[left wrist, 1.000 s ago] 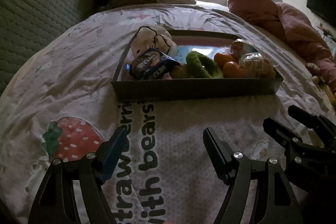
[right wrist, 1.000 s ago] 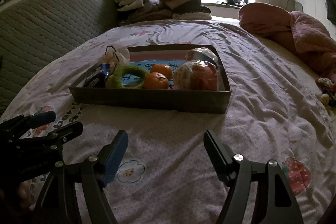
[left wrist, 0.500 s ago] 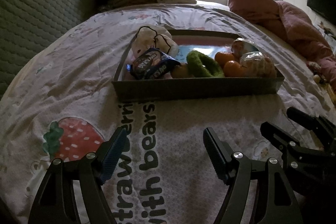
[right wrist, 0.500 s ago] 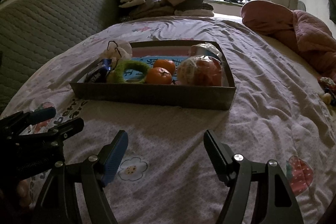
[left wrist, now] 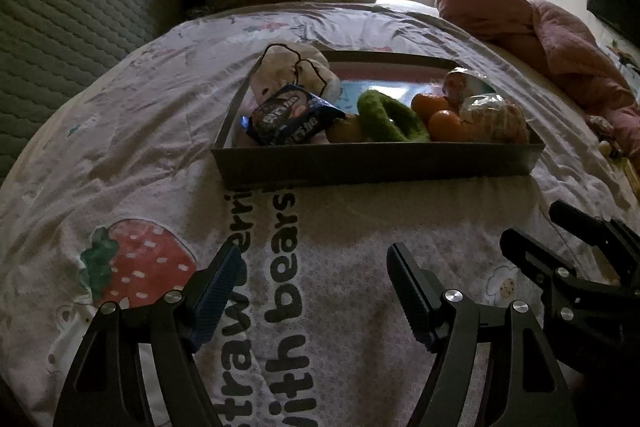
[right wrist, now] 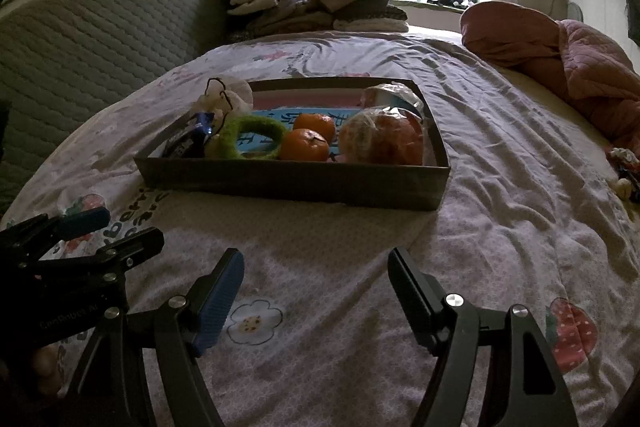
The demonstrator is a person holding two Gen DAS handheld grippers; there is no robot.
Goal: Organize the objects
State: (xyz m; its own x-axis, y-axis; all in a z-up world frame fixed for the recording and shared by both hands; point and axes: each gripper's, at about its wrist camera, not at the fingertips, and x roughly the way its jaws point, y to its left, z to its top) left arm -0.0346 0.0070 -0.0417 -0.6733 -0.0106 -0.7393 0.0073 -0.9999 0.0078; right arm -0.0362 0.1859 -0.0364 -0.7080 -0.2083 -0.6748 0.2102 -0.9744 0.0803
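A shallow dark cardboard box (left wrist: 376, 163) sits on the bed ahead of both grippers. It holds a white plush toy (left wrist: 296, 67), a blue snack packet (left wrist: 292, 115), a green fuzzy ring (left wrist: 390, 117), two tangerines (left wrist: 444, 125) and a bagged orange (left wrist: 494, 119). My left gripper (left wrist: 314, 259) hovers open over the printed bedspread, short of the box, nothing between its fingers. My right gripper (right wrist: 316, 261) is open too, over the sheet in front of the box (right wrist: 296, 183). Each shows in the other's view: the right gripper (left wrist: 534, 223) and the left gripper (right wrist: 128, 227).
A strawberry-print bedspread (left wrist: 140, 259) covers the bed. A quilted grey headboard (right wrist: 80, 39) runs along the left. Folded clothes (right wrist: 304, 3) are stacked at the far end under the window. A pink quilt (right wrist: 560, 67) lies bunched at the right, with small items (right wrist: 624, 171) near the bed's edge.
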